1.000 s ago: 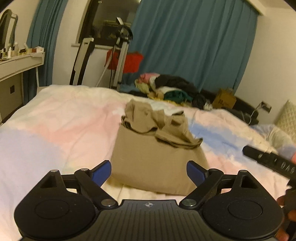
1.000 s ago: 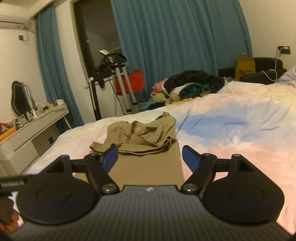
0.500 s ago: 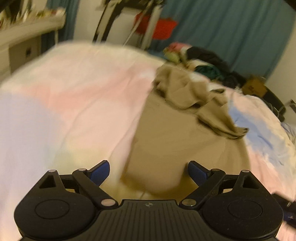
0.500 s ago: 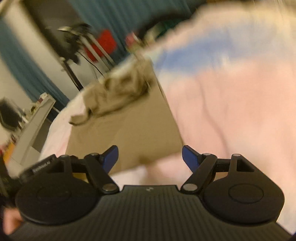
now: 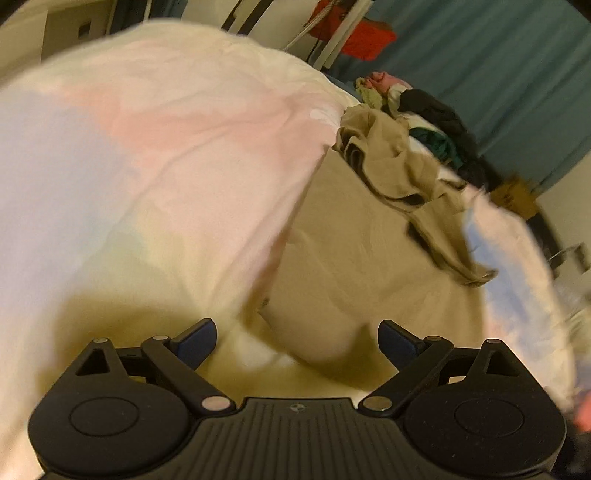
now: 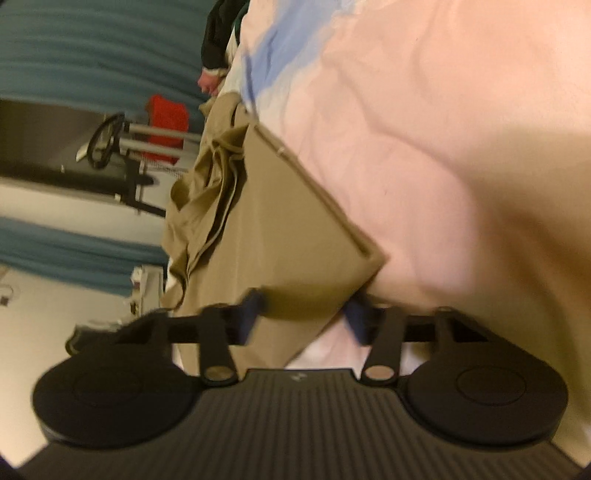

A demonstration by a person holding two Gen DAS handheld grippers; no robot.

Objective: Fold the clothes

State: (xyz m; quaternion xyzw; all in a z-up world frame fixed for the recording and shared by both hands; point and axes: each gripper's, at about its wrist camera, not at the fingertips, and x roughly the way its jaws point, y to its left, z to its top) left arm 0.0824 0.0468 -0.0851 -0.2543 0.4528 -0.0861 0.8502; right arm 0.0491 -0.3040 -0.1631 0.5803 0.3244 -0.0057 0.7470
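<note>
Now closing on a corner of tan trousers spread on a pastel duvet.

Right gripper, rolled sideways, jaws narrowing with the near corner of the tan cloth between the blue pads, not yet visibly pressed. Left gripper angled down over the opposite near edge of the same garment, jaws spread wide, nothing pinched, cloth blurred just ahead of the fingertips. Lower part of the trousers flat and smooth on the duvet; far part bunched in loose folds. Beyond, at the bed's far edge, a heap of mixed clothes, teal curtains, a red item beside a metal stand.
</note>
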